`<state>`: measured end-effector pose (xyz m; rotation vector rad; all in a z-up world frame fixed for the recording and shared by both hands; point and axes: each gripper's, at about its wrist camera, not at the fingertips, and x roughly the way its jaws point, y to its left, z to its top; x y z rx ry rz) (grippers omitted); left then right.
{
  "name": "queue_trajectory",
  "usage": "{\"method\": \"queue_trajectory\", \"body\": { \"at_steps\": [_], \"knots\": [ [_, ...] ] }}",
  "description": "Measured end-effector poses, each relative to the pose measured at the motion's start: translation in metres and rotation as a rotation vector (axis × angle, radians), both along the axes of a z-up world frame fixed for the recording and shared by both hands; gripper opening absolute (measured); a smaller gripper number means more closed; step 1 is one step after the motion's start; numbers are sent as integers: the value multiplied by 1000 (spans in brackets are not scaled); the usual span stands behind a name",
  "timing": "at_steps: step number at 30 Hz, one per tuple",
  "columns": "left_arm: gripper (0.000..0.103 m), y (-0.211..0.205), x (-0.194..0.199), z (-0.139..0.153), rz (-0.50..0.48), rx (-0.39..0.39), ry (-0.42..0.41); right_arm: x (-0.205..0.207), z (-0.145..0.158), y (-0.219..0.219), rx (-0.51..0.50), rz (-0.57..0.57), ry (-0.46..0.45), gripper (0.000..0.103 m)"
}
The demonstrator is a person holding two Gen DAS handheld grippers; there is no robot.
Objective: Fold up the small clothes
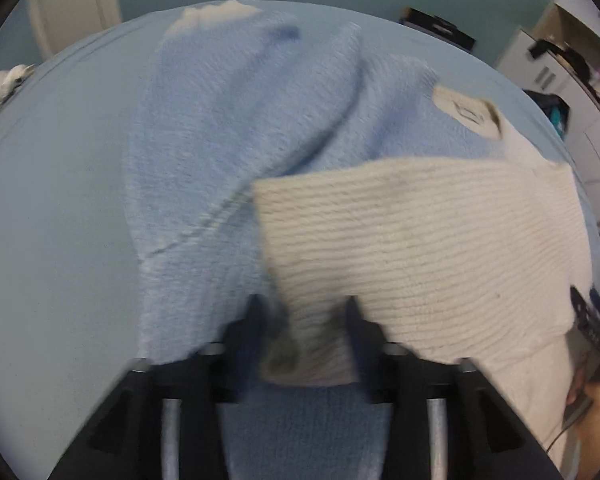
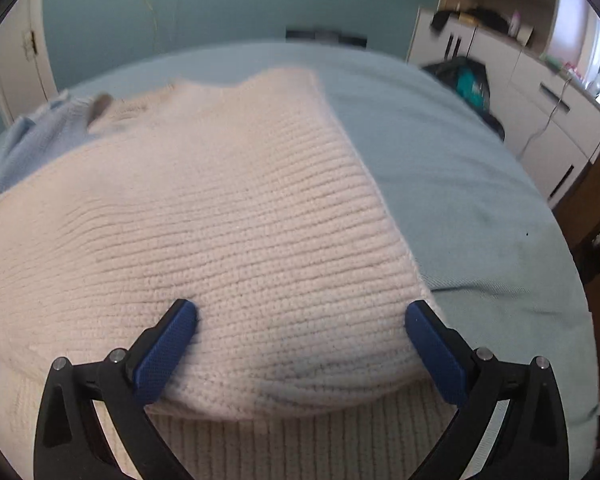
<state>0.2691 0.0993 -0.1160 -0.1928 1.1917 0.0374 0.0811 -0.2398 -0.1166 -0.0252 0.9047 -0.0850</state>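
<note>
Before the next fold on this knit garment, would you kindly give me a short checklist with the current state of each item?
1. Left gripper has the near edge of the cream ribbed knit panel between its fingers: ok; firm clamping: cannot tell.
2. Right gripper open, fingers astride the cream fold: ok.
3. Right gripper actually grasping fabric: not ok, jaws wide apart.
4. Cream panel lies folded over the light blue fuzzy knit body: ok.
5. Pale blue bedsheet to the right shows no objects: ok.
6. Folded edge aligned square: cannot tell, left view blurred.
</note>
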Motion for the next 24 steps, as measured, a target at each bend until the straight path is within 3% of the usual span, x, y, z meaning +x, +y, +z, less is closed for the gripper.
{"method": "queue_trajectory", "body": {
  "at_steps": [1, 3, 5, 7, 9, 13, 17, 21, 24],
  "knots": [
    [83, 4, -5, 17, 36, 9, -46, -4, -1, -2, 11, 1, -22, 102],
    [86, 0, -13, 46, 38, 24, -146, -12, -3, -5, 34, 2, -53, 102],
    [103, -17, -13, 72, 12, 55, -224, -15, -5, -5, 40, 3, -77, 102],
    [103, -46, -9, 88, -23, 68, -295, -17, -8, -6, 57, 6, -103, 102],
    [103, -86, 7, 90, -97, 67, -309, -23, -8, -8, 72, 8, -120, 102],
    [103, -166, 33, 69, -225, 76, -251, -25, 0, -9, 115, 10, -175, 102],
    [103, -235, 50, 26, -289, 281, -229, -28, 3, -9, 118, -5, -228, 102],
    [103, -261, 65, -13, -333, 410, -127, -29, 4, -9, 110, -28, -258, 102],
    [103, -251, 61, -19, -332, 363, -144, -24, 3, -11, 118, -31, -253, 102]
  ]
}}
